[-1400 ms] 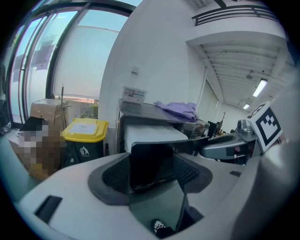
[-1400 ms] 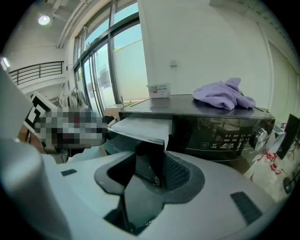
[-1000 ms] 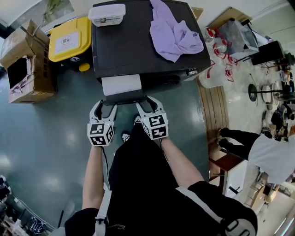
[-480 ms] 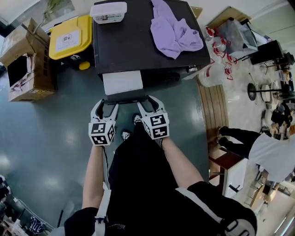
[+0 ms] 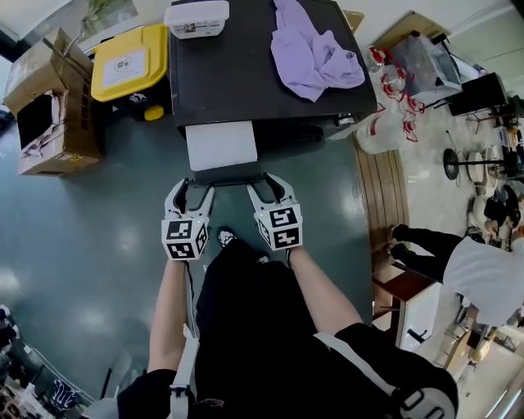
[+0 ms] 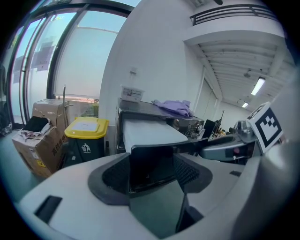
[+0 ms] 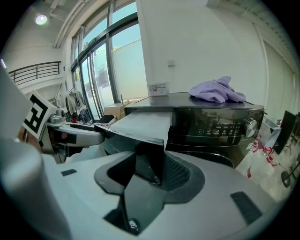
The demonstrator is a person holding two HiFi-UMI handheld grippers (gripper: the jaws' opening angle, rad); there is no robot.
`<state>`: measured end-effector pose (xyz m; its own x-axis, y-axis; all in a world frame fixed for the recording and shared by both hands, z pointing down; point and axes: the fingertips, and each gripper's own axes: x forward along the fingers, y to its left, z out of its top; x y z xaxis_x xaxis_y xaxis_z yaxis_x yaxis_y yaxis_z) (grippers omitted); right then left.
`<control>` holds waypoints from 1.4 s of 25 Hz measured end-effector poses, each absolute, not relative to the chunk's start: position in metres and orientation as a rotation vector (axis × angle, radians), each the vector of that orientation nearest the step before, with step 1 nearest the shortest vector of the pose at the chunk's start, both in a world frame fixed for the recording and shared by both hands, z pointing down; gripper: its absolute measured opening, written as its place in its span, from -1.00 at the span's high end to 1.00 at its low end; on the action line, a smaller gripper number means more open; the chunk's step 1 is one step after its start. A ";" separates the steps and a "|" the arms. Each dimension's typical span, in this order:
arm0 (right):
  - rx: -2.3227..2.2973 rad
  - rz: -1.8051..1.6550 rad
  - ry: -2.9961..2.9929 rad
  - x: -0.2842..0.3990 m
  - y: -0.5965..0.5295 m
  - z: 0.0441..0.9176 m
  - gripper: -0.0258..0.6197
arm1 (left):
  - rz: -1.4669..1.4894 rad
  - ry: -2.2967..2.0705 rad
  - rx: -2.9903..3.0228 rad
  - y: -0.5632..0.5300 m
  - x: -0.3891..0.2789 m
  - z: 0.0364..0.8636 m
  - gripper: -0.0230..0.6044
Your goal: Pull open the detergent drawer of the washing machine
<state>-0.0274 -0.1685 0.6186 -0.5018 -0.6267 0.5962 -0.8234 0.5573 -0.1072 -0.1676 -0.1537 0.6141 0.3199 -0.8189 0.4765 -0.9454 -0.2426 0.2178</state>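
The black washing machine [image 5: 237, 82] stands ahead of me in the head view. Its detergent drawer [image 5: 221, 146] is pulled out, showing a white tray behind a dark front panel [image 5: 225, 176]. My left gripper [image 5: 190, 186] is shut on the panel's left end, and my right gripper [image 5: 266, 182] is shut on its right end. In the left gripper view the drawer's front panel [image 6: 151, 166] fills the gap between the pads of the left gripper [image 6: 152, 171]. The right gripper view shows the front panel [image 7: 151, 159] clamped likewise in the right gripper [image 7: 150, 168], with the control panel [image 7: 225, 126] beyond.
A purple cloth [image 5: 315, 53] and a white lidded box [image 5: 196, 18] lie on the machine's top. A yellow-lidded bin [image 5: 131, 64] and cardboard boxes [image 5: 53, 106] stand to its left. Plastic bags [image 5: 385, 123] and a seated person [image 5: 483, 274] are to the right.
The drawer has slid further out of the machine. Both grippers have moved back toward me with its front panel in their grip.
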 end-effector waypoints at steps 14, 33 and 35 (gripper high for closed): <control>1.155 0.508 -2.317 -0.023 -0.156 0.616 0.36 | 0.369 -1.613 2.101 -0.139 -0.164 0.611 0.06; 1.143 0.520 -2.312 -0.017 -0.126 0.619 0.38 | 0.371 -1.628 2.089 -0.110 -0.159 0.612 0.06; 1.143 0.520 -2.311 -0.016 -0.124 0.618 0.38 | 0.370 -1.631 2.085 -0.107 -0.158 0.612 0.06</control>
<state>-0.0157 -0.1236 0.6183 -0.5184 -0.6180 0.5910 -0.8117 0.5731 -0.1127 -0.1577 -0.1073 0.6117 0.2590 -0.8383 0.4797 -0.9632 -0.1875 0.1923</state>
